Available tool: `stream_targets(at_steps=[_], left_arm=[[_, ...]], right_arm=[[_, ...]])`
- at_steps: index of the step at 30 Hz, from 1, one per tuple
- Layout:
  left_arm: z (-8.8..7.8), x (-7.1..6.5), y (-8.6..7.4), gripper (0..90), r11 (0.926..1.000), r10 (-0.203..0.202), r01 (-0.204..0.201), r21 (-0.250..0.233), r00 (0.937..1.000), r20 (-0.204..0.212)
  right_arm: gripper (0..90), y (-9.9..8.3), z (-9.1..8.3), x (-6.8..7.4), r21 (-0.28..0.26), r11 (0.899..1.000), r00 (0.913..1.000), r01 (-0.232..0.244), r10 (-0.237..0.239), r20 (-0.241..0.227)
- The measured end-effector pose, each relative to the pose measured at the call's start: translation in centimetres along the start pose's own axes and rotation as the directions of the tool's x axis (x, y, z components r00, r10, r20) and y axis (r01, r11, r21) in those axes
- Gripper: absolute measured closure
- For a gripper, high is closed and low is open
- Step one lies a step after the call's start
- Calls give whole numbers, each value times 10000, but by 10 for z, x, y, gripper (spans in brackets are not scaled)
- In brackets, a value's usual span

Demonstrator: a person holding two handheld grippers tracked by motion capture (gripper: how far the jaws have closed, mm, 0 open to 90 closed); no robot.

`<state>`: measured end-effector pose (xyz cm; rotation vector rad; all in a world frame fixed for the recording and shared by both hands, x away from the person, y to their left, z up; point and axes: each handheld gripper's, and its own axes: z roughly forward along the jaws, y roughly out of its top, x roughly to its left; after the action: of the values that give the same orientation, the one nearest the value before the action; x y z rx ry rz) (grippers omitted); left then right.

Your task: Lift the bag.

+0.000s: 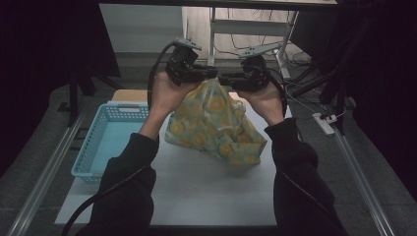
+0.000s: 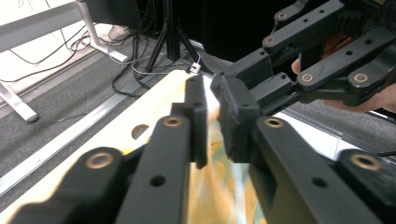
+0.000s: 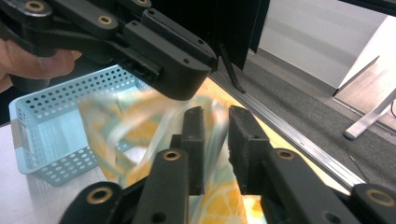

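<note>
We see from above a person in dark sleeves holding a black two-jaw claw in each hand over a white counter [image 1: 196, 191]. The left claw [image 1: 210, 73] and the right claw [image 1: 225, 78] meet tip to tip above the middle of the counter. Between them hangs a pale cloth printed with yellow-orange citrus slices [image 1: 216, 125], bunched at the top where both claws pinch it, its lower folds spreading down and resting on the counter. In the left gripper view, the left claw [image 2: 214, 122] is clenched on the cloth, a narrow gap showing fabric between its jaws. In the right gripper view, the right claw [image 3: 215, 148] likewise grips the cloth. A light blue perforated plastic basket [image 1: 105, 142] sits on the counter's left side, just beside the cloth.
</note>
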<state>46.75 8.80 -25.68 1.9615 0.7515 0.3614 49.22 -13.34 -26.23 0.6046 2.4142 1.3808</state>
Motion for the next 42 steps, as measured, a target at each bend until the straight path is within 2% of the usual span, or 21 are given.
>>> stream_targets(at_steps=[2, 6, 9, 13, 16, 21, 22, 27, 29, 35, 42], left_arm=[[0, 0, -2, 737, 10000, 29, -29, 23, 10000, -36], [1, 0, -9, 694, 10000, -24, 24, 57, 10000, 18], [2, 0, -16, 613, 10000, -47, 46, 28, 9999, 119], [3, -2, -24, 555, 9999, 84, -85, 126, 9999, 61], [4, -2, -31, 479, 9998, 132, -133, 175, 9999, 69], [5, -2, -45, 403, 9994, 95, -96, 339, 9999, 44], [6, -2, -48, 359, 9993, 56, -56, 365, 10000, 12], [6, -2, -64, 299, 9984, -52, 59, 555, 9999, -135], [5, -3, -70, 253, 9985, -127, 131, 536, 9999, -70], [1, -5, -92, 193, 9972, -306, 309, 677, 9995, -57], [-4, -9, -114, 130, 9950, -290, 306, 951, 9994, -182]], right_arm=[[728, -3, -2, -1, -33, 10000, 10000, -59, 59, 17], [699, -7, -3, -1, -54, 9999, 9999, -109, 109, -18], [648, -13, -5, -2, -105, 9998, 9998, -173, 173, -34], [604, -19, -6, -3, -91, 9997, 9997, -221, 221, -60], [550, -26, -5, -1, -27, 9996, 9996, -275, 275, -91], [495, -34, -4, 1, -50, 9997, 9997, -246, 246, -55], [473, -37, -4, 3, -41, 9997, 9997, -239, 239, -41], [421, -45, -2, 7, -13, 9998, 9998, -184, 184, -71], [381, -52, -1, 10, -58, 9996, 9996, -261, 260, -137], [320, -66, 2, 12, 72, 9995, 9995, -301, 302, -114], [260, -81, 4, 15, 51, 9991, 9989, -420, 421, -220]])
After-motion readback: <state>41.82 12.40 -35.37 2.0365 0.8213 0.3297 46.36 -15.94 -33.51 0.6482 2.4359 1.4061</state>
